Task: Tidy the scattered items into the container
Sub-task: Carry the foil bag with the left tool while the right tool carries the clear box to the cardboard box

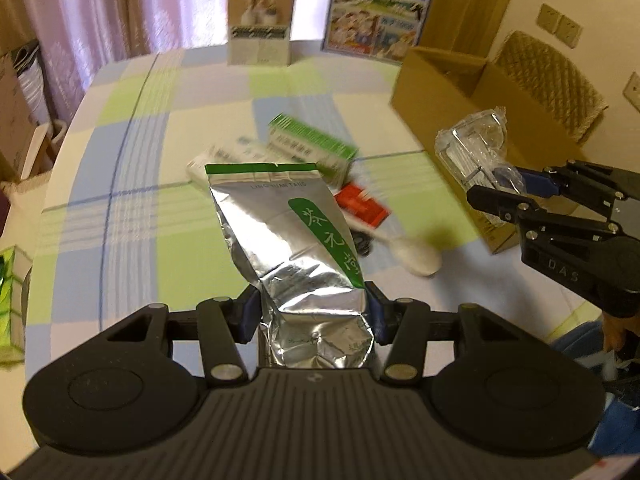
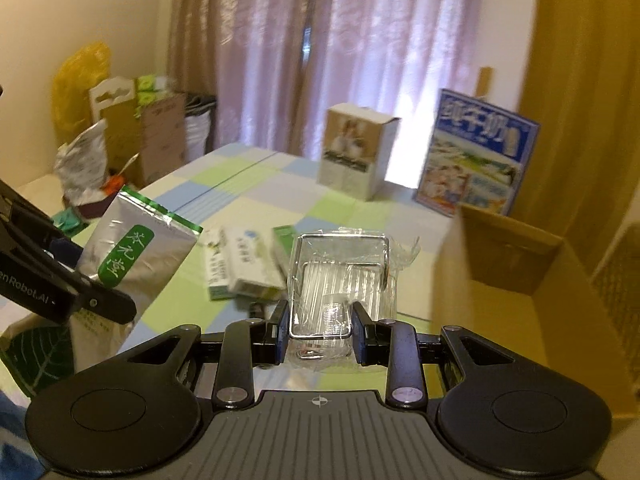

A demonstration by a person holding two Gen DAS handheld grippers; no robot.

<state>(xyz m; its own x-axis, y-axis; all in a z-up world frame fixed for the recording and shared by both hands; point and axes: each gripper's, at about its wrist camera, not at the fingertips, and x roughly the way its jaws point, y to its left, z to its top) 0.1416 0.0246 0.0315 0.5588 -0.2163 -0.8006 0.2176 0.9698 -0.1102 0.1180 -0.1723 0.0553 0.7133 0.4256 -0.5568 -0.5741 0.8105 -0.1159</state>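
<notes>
Checked tablecloth (image 1: 132, 128), pink curtains (image 2: 340, 52) behind. Left gripper (image 1: 312, 312) pinches silver foil tea pouch (image 1: 288, 240) at its base; long axis runs straight ahead of jaws, green-edged seal farthest. Right gripper (image 2: 320, 330) clamps clear-wrapped wire rack (image 2: 340, 276), extending forward beyond jaws. Open cardboard box (image 1: 444, 84) right of both.

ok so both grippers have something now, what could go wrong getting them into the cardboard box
1. The left gripper pinches the silver foil pouch only at its crumpled bottom, so the tall, soft pouch could flop or slip free.
2. The right gripper holds the plastic-wrapped wire rack through slick, loose wrap, which might slide.
3. Both loads head for one cardboard box, so the grippers could collide.
</notes>
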